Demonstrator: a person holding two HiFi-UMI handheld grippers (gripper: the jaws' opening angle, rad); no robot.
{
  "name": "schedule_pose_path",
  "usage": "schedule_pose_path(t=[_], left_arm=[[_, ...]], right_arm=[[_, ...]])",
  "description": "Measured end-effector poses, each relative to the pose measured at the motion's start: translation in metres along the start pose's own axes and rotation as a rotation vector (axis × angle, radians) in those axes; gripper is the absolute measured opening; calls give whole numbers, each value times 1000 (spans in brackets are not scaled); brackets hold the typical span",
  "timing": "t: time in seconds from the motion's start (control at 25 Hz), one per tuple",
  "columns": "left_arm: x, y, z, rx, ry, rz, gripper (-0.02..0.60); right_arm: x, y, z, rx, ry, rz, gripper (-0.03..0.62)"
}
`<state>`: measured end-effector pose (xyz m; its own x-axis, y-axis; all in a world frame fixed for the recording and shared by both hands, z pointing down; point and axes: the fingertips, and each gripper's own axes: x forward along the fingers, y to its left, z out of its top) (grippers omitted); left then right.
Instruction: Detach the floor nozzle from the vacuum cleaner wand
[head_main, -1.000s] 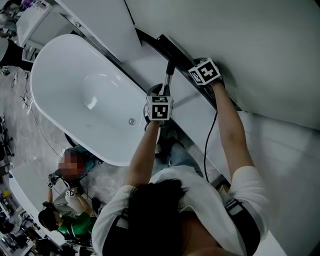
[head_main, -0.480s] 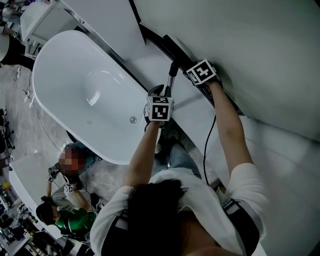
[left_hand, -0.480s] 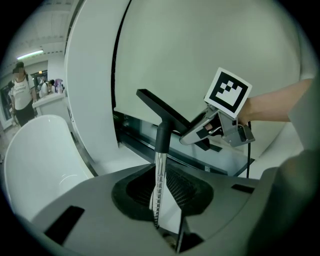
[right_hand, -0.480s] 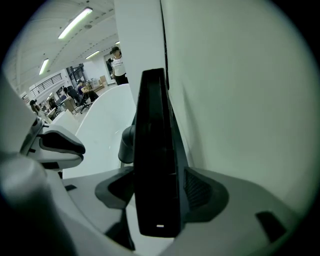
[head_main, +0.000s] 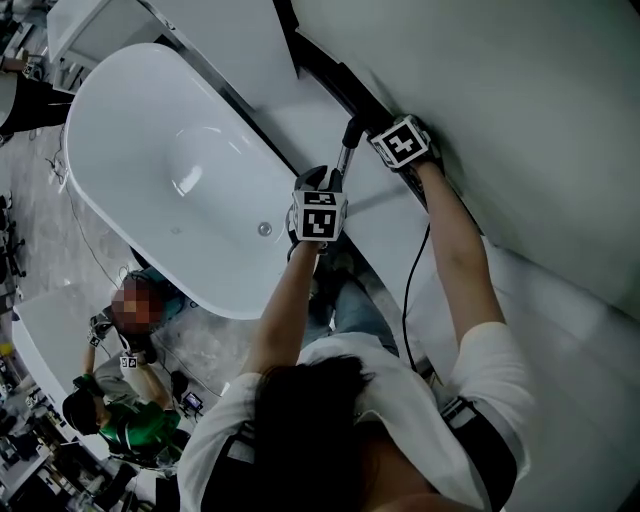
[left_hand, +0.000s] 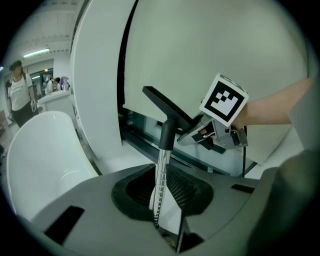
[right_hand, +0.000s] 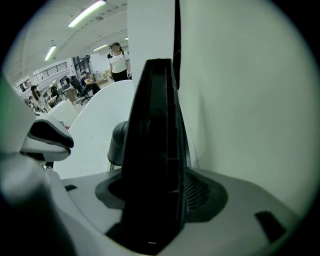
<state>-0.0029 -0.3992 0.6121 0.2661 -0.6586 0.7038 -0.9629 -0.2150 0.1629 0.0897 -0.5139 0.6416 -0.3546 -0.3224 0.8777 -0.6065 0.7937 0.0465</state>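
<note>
While the left gripper (head_main: 332, 185) is clamping onto the wand (left_hand: 161, 175), with the shiny tube sitting right in the gap between its jaws, the right gripper (left_hand: 190, 136) is squeezing the floor nozzle (right_hand: 155, 150), whose black body is filling the space between its jaws edge-on. So both tongs are closed on something, neither one is hanging empty.

Going outward, the nozzle is lying on the ledge just beside the bathtub (head_main: 120, 130), squeezed between the bathtub and the pale wall panel (head_main: 500, 100). The wand is angling back from it over the bathtub's near edge. A black collar (left_hand: 166, 131) is joining the two parts, so the nozzle isn't off yet.

My take on handling: the nozzle is looking like light, stiff plastic, so it shouldn't be bending or crushing. The wand is looking like smooth polished metal, so I'm expecting it to slip in a loose grip, though a notched strip is running along one side and might be giving some bite. I'd be holding the wand close to the collar and the nozzle near its neck, so the pull is going straight along the tube rather than levering sideways. Can't tell whether a latch is locking the joint.
</note>
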Motion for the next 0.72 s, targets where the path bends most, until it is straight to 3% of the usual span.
schedule_pose_path(t=[0.08, 0.2, 0.56, 0.72], left_arm=[[-2, 4, -1, 0, 1, 4, 52], [-1, 8, -2, -3, 8, 5, 63], [11, 4, 0, 18, 30, -30, 97], [14, 6, 1, -22, 12, -42, 130]], right_arm=[[2, 1, 3, -26, -10, -10, 290], [6, 5, 5, -29, -21, -10, 210], [1, 7, 5, -49, -36, -24, 204], [-5, 13, 5, -71, -49, -25, 204]])
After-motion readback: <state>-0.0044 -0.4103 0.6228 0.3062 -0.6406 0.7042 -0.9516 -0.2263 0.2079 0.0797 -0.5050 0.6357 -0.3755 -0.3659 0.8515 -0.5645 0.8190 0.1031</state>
